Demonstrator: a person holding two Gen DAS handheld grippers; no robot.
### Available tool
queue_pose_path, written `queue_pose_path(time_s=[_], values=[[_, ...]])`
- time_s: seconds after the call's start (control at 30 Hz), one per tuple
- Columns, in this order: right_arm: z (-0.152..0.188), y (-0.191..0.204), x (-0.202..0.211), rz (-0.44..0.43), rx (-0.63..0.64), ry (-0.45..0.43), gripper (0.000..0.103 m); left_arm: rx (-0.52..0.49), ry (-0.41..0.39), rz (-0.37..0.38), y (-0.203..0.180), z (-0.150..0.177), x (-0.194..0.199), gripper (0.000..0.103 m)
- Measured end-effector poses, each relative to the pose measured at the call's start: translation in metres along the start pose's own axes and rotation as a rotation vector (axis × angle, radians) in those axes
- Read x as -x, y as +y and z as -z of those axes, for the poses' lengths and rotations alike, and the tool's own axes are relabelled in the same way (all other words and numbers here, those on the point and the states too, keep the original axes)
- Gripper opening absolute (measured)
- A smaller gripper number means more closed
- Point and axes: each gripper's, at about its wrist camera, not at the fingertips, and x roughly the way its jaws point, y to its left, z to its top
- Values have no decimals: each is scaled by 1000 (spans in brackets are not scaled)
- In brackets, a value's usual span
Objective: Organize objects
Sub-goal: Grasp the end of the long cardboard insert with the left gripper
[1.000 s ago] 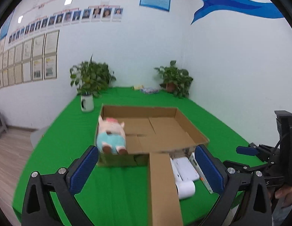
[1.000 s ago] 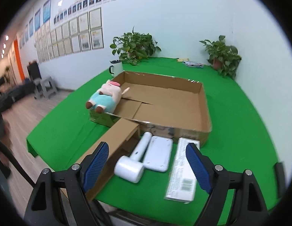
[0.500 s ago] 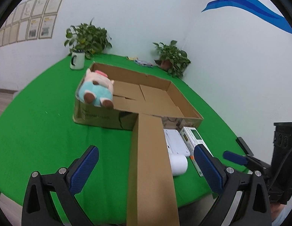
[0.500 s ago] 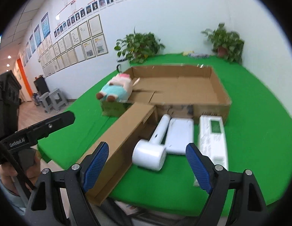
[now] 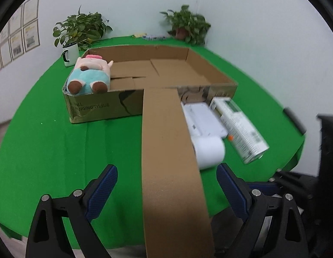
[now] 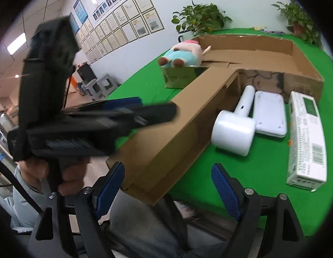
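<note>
A shallow cardboard box (image 5: 209, 68) (image 6: 304, 64) sits on the green table, its long front flap (image 5: 168, 161) (image 6: 177, 133) hanging out over the table's front edge. A plush pig (image 5: 89, 77) (image 6: 183, 53) lies on the box's left corner. A white hammer-shaped device (image 5: 209, 152) (image 6: 235, 126), a flat white device (image 5: 203, 118) (image 6: 269, 111) and a white-green carton (image 5: 241, 129) (image 6: 306, 137) lie right of the flap. My left gripper (image 5: 166, 191) is open, straddling the flap. My right gripper (image 6: 167, 189) is open by the flap's end.
A white mug (image 5: 70, 54) and a potted plant (image 5: 82, 30) stand behind the box on the left; another plant (image 5: 188, 28) stands at the back right. The left hand-held gripper's body (image 6: 59, 107) fills the left of the right wrist view. The table edge runs just in front.
Both grippers have pulled back and down toward the table's front edge. The left one now straddles the flap. The right one has swung left, bringing the left gripper into its view.
</note>
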Motion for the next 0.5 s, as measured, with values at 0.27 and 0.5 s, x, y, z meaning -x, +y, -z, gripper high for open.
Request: queue_pose_path(time_s=[0.27, 0.5], values=[[2, 0, -9, -39, -11, 21, 83, 124, 70, 23, 33, 5, -15, 59], [-6, -11, -14, -67, -66, 11, 83, 296, 69, 115, 83, 12, -4, 59]])
